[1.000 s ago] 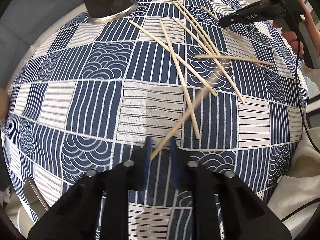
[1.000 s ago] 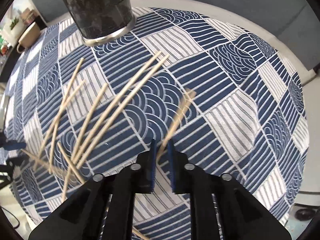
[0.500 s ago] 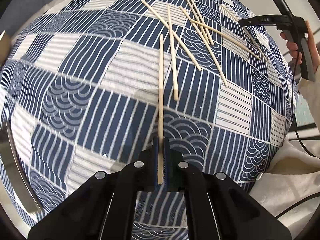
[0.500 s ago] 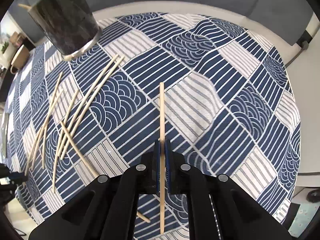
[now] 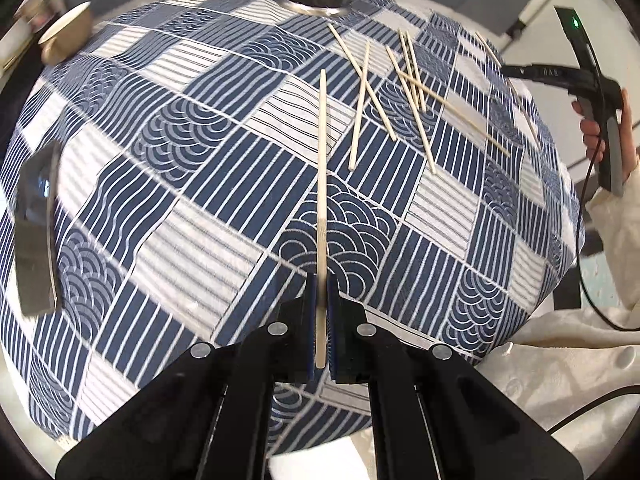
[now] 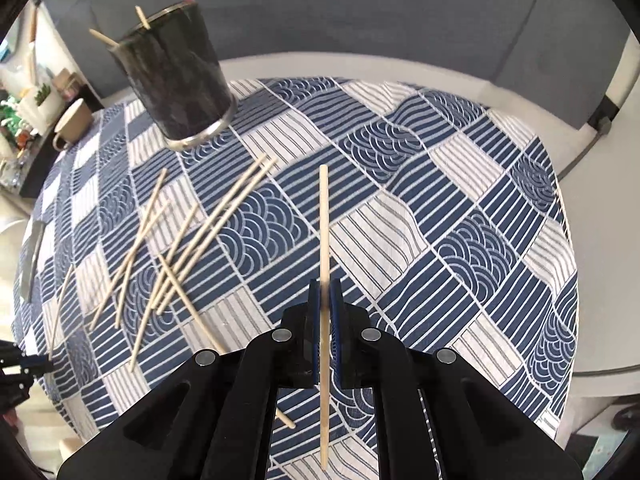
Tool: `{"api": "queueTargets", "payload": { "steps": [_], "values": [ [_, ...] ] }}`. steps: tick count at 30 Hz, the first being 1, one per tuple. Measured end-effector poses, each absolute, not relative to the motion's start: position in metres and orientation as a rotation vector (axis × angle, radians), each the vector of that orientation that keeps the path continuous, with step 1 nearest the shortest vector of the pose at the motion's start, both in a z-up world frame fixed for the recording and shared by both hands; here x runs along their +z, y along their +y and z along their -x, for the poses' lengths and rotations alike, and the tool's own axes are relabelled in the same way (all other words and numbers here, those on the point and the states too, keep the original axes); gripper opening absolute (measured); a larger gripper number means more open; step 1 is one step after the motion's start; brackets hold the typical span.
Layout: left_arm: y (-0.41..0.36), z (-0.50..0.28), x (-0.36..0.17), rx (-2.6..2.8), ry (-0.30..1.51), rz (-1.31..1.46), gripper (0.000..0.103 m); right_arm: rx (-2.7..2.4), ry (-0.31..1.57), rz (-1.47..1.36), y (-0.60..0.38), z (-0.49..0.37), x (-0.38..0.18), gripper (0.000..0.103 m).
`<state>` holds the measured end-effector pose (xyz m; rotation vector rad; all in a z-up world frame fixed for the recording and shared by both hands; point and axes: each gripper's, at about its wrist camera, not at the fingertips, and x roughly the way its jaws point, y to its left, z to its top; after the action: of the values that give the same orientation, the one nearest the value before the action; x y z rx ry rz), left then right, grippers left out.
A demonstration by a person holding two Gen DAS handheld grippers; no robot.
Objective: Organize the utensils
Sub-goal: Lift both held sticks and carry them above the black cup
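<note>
One chopstick is pinched in the closed left gripper and another chopstick in the closed right gripper, both clear of the patterned cloth. Judged next, each is to be tipped into the dark cup, beyond the loose chopsticks. In the left view the cup's top is cut off; its contents stay hidden.

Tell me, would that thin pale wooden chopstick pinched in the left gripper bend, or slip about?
The thin pale wooden chopstick probably stays stiff: it juts out straight beyond the left gripper. It looks light, being so slender. It might pivot or slide, since the blue pads hold it near one end only.
</note>
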<state>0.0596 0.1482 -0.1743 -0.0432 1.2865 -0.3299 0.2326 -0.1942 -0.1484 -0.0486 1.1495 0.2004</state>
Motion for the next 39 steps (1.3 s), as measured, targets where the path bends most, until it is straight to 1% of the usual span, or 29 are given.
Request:
{"api": "queueTargets", "payload": {
  "steps": [5,10,14,18,30,39],
  "values": [
    [0.155,-0.05,-0.156,-0.273,1.229,0.08,0.005,0.235,1.093,0.049,-0.194,-0.23,-0.127,0.005],
    [0.158,-0.048,-0.129,-0.223,1.159,0.059,0.005,0.264,1.014,0.044,-0.196,-0.229,-0.097,0.005],
    [0.154,-0.056,-0.103,-0.201,1.103,0.014,0.005,0.288,0.944,0.022,-0.199,-0.23,-0.068,0.005],
    [0.148,-0.067,-0.076,-0.23,1.035,0.032,0.005,0.308,0.878,0.003,-0.2,-0.233,-0.04,0.005],
    [0.138,-0.127,0.014,-0.397,0.725,0.199,0.005,0.361,0.711,-0.074,-0.201,-0.258,0.032,0.005],
    [0.122,-0.176,0.054,-0.473,0.6,0.156,0.005,0.473,0.589,-0.126,-0.184,-0.288,0.067,0.005]
  ]
}}
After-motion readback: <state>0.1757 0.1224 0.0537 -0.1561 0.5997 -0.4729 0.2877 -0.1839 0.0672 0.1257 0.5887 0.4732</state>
